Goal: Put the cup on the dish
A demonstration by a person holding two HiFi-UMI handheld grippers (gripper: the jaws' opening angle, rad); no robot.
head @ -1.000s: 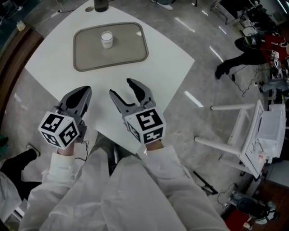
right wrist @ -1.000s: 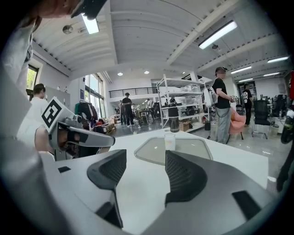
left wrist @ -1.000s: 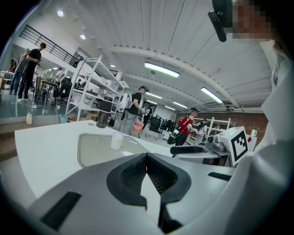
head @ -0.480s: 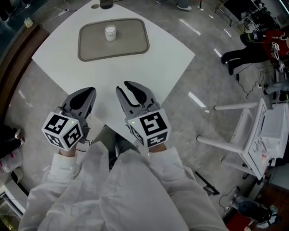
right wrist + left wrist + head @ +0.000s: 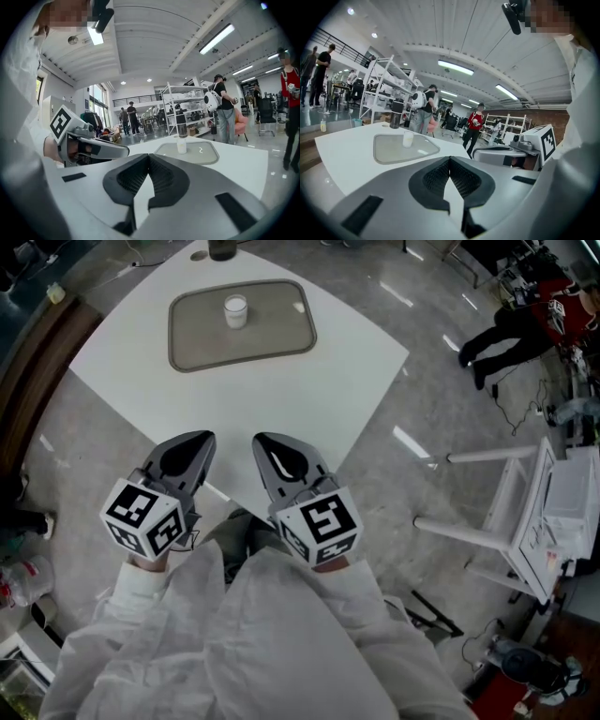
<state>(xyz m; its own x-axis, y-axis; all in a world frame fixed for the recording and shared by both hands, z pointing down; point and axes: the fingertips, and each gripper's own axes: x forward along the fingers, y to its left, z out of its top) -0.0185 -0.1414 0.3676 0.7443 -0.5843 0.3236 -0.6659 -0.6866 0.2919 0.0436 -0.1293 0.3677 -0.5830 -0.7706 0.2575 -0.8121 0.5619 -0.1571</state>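
A small white cup (image 5: pixel 235 311) stands upright on the grey dish (image 5: pixel 272 338), a flat tray at the far side of the white table (image 5: pixel 309 399). My left gripper (image 5: pixel 202 439) and right gripper (image 5: pixel 262 440) hover side by side over the table's near corner, far from the cup. Both are shut with nothing in them. The right jaws have just been closing on empty air. In the left gripper view the cup (image 5: pixel 408 138) stands on the dish (image 5: pixel 389 152) ahead of my shut left gripper (image 5: pixel 450 159). The right gripper view shows the cup (image 5: pixel 181 146) beyond my shut right gripper (image 5: pixel 149 157).
A dark bottle (image 5: pixel 221 249) stands at the table's far edge behind the dish. A white frame stand (image 5: pixel 525 521) sits on the floor to the right. People stand about the room, one in red (image 5: pixel 474 126). The table's near corner lies under my grippers.
The right jaws went from wide open to shut, with nothing between them. Both grippers drew back toward the table's near corner. The left gripper stayed shut.
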